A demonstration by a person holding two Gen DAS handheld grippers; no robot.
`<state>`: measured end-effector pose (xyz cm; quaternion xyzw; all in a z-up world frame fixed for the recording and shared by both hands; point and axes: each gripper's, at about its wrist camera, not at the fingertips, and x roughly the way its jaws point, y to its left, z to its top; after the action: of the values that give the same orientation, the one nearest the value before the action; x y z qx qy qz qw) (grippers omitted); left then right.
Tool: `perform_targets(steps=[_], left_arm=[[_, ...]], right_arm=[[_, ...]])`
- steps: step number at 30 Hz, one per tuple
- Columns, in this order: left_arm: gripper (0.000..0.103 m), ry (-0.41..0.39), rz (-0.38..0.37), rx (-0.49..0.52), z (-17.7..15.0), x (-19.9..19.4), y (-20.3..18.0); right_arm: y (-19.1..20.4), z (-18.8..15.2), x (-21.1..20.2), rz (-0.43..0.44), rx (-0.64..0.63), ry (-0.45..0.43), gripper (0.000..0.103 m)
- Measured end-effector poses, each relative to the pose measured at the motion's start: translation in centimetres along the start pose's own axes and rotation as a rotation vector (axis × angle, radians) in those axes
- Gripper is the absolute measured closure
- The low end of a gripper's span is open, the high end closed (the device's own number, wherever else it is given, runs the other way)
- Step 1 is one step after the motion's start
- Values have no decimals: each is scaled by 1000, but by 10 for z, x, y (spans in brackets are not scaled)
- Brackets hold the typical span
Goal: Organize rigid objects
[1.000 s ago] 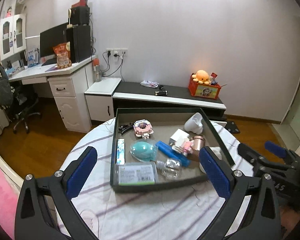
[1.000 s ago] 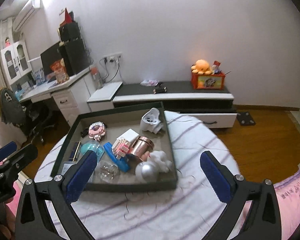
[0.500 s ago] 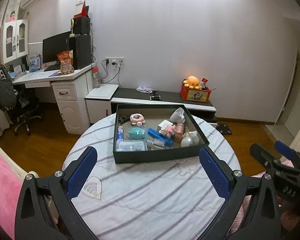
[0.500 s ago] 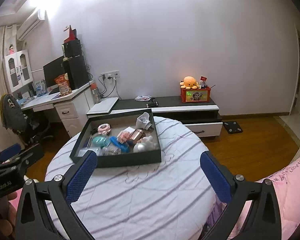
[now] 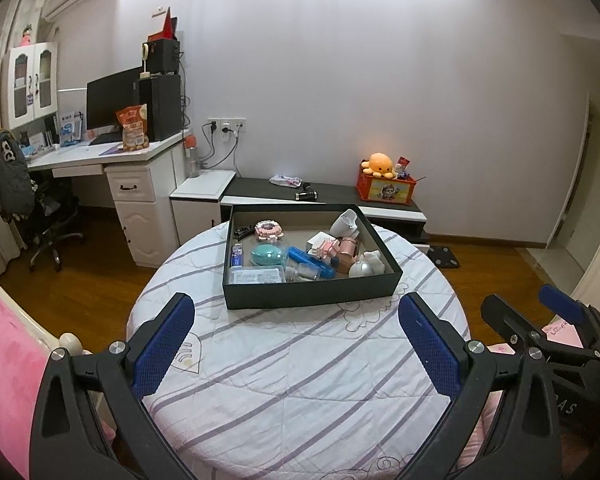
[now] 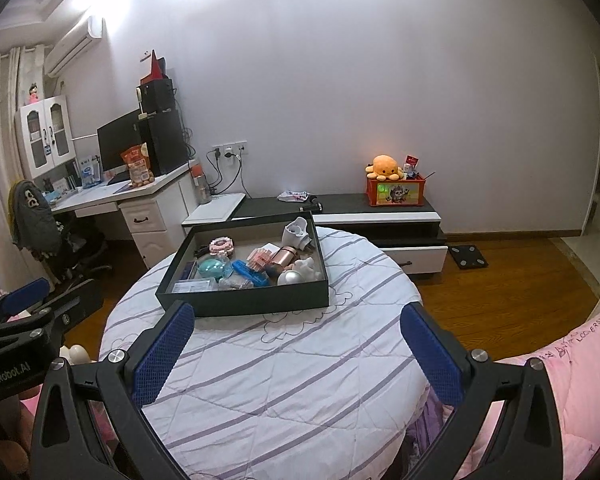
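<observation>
Left gripper (image 5: 296, 344) held with blue-padded jaws wide apart, nothing between them, above near half of round table covered in white purple-striped quilted cloth (image 5: 300, 380). Right gripper (image 6: 296, 344) likewise spread and empty, well short of dark rectangular cardboard box (image 5: 308, 294). Box seated on far half of table, long axis left-right. Inside it, blue elongated case (image 5: 310, 261) laid diagonally, beside teal oval case (image 5: 266, 254) and rose-gold metal cylinder (image 5: 346, 254).

Quilted cloth table cover (image 5: 300, 364); matt dark box (image 5: 312, 295); glossy wood floor (image 6: 512, 276); shiny metal ball (image 5: 361, 269).
</observation>
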<state>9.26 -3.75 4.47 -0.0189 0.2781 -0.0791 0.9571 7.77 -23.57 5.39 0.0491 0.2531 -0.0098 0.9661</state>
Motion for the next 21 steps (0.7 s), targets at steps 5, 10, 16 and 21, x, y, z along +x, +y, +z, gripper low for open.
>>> perform_targets(steps=[5,10,16,21], left_arm=[[0,-4,12,-16,-6,-7,4],[0,-2,29,-25,-14,-13,9],[0,-8,52,-36,-19,-23,13],[0,-26,61,-40,-24,-35,16]], right_arm=[[3,-4,-9,0,-10,-4,0],[10,-6,-17,9,-27,-7,0],[18,-5,-27,20,-43,-26,0],[23,-7,-35,25,-53,-37,0]])
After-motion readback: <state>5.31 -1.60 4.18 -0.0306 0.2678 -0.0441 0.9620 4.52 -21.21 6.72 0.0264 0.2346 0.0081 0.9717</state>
